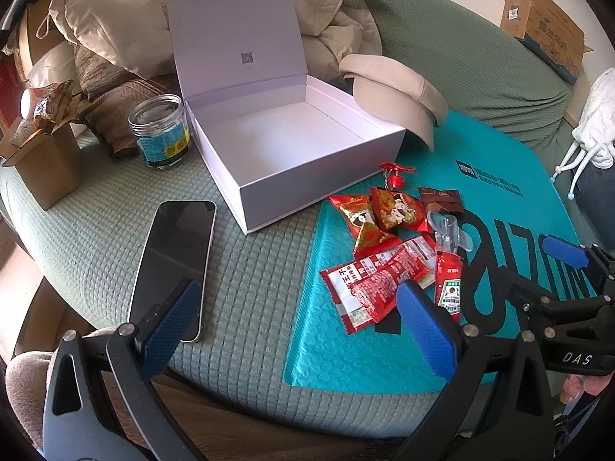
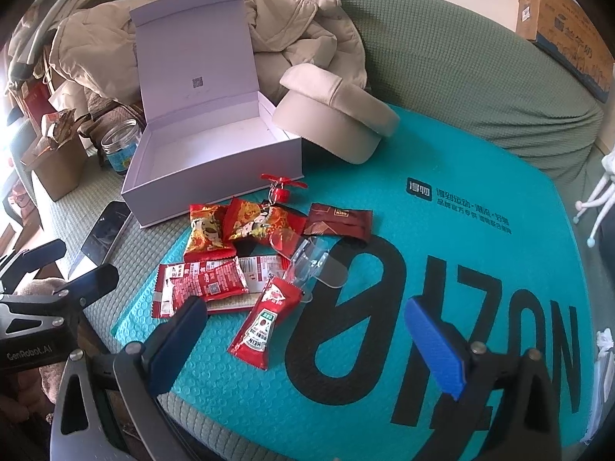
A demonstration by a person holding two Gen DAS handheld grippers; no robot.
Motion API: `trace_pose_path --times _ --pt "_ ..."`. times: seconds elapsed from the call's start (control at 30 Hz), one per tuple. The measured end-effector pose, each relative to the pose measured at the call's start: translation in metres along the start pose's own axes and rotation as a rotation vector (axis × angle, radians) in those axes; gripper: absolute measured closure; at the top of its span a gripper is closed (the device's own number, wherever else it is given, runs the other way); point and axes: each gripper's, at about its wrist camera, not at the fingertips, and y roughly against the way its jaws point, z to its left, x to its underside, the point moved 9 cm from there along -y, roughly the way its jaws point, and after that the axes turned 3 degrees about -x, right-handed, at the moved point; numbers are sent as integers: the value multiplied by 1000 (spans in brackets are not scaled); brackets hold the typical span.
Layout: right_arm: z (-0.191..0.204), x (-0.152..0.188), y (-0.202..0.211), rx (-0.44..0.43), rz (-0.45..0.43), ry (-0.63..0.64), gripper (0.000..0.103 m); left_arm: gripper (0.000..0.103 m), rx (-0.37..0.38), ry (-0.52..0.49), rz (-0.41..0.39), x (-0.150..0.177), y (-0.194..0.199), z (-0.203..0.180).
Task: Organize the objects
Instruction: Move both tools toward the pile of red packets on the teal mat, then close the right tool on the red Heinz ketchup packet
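An open white box (image 1: 307, 126) (image 2: 215, 146) stands empty with its lid up. In front of it, on a teal bubble mailer (image 1: 499, 199) (image 2: 461, 207), lies a pile of red snack packets (image 1: 388, 215) (image 2: 230, 226), sauce sachets (image 1: 369, 288) (image 2: 203, 284), a Heinz ketchup sachet (image 1: 447, 284) (image 2: 265, 322), a brown packet (image 1: 442, 199) (image 2: 338, 221), a red keychain (image 1: 396, 176) (image 2: 282, 190) and a clear plastic piece (image 1: 447, 230) (image 2: 319, 265). My left gripper (image 1: 296, 330) is open and empty, near the pile. My right gripper (image 2: 307, 342) is open and empty, just short of the ketchup sachet.
A phone (image 1: 173, 265) (image 2: 103, 230) lies left of the box. A clear jar (image 1: 161, 130) (image 2: 121, 146), a brown carton (image 1: 42, 165), a beige cap (image 1: 396, 96) (image 2: 338, 115) and a crumpled jacket (image 2: 307, 30) surround the box on the green sofa cover (image 1: 250, 288).
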Motion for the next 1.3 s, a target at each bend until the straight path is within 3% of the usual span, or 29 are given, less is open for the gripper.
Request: trace_pose_path --times 0.4,0.77,1.1,1.17,1.3 --pt "-2 10 -16 -23 31 1 0 1 -15 -37 6 -2 -4 -7" --pt "3 23 -38 -56 79 7 0 1 9 -76 64 8 -25 -15" --pt "14 25 -52 -93 111 15 1 1 29 -75 63 7 -30 -6" --pt "17 27 -57 -97 126 19 3 1 24 -83 68 8 -32 -6" --pt "20 31 -65 -104 149 35 20 1 32 -80 82 10 -36 -5"
